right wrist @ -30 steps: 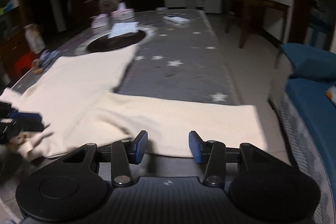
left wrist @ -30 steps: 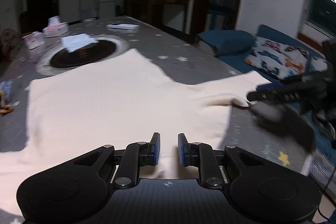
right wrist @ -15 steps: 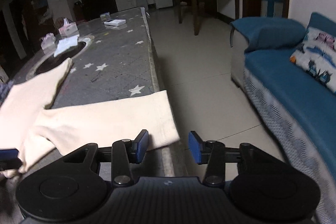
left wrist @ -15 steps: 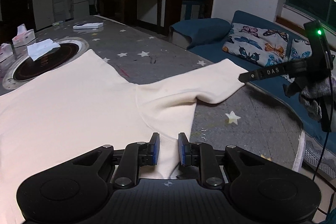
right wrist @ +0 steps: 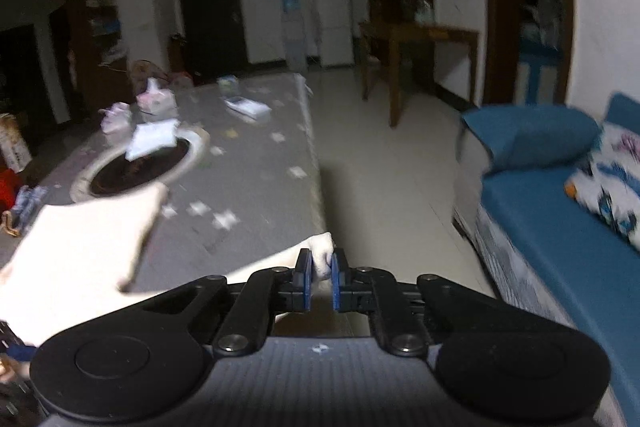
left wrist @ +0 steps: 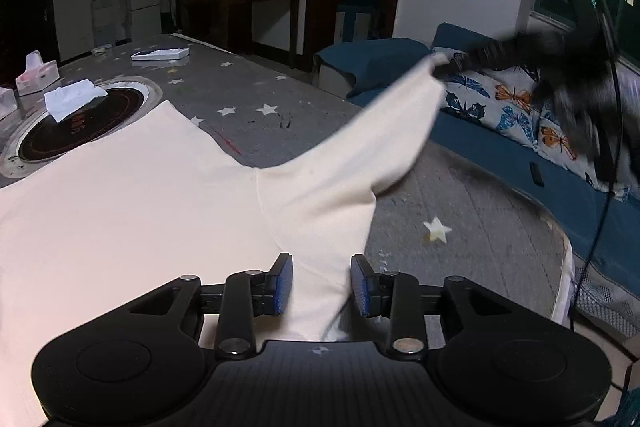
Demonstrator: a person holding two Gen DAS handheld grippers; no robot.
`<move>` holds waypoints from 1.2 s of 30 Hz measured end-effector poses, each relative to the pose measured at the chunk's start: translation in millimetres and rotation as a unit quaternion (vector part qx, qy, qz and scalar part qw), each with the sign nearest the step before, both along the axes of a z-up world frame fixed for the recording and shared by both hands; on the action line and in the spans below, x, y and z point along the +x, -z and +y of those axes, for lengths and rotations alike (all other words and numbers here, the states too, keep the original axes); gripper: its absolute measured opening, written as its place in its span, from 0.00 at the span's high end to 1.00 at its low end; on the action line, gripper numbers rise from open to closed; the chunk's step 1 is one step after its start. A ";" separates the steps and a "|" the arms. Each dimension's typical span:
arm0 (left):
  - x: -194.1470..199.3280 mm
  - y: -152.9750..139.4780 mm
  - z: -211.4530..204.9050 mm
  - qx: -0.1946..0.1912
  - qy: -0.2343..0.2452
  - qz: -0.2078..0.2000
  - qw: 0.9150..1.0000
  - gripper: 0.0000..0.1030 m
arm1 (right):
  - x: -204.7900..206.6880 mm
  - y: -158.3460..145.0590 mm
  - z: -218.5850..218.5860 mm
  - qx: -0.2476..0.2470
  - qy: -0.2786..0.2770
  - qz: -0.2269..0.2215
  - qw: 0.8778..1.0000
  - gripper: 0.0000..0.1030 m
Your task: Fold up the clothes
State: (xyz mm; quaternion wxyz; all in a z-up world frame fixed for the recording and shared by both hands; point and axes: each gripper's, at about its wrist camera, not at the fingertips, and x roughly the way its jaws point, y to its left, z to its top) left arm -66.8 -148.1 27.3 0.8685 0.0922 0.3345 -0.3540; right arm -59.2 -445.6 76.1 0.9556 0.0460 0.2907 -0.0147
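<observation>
Left gripper [left wrist: 321, 287] hangs low over the cream garment [left wrist: 132, 211], jaws parted, blue pads either side of a raised ridge of cloth without pinching it. Ahead and left of the jaws the body of the garment lies flat on the grey star-print table [left wrist: 472, 211]. Ahead and right, the sleeve [left wrist: 384, 143] lifts clear off the table, its cuff pinched in the right gripper [left wrist: 440, 69], which is motion-blurred against the blue sofa [left wrist: 500, 155]. Far left ahead, a tissue [left wrist: 74, 99] sits on the round black hob [left wrist: 76, 129].
</observation>
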 end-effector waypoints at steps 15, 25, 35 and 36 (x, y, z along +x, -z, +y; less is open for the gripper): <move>-11.5 -30.4 139.2 -0.046 -0.199 -0.030 0.978 0.55 | 36.4 -47.9 186.6 0.013 -0.249 -0.028 0.968 0.92; -22.4 -24.6 174.9 -0.057 -0.243 -0.017 0.968 0.55 | 33.8 -9.6 274.0 0.040 -0.348 0.022 0.936 0.91; -18.9 -23.3 171.2 -0.063 -0.238 -0.018 0.969 0.56 | 18.8 -2.4 242.2 0.010 -0.332 0.034 0.943 0.84; -17.7 -24.1 169.5 -0.065 -0.235 -0.018 0.970 0.57 | 16.9 2.5 230.9 -0.003 -0.319 0.042 0.947 0.84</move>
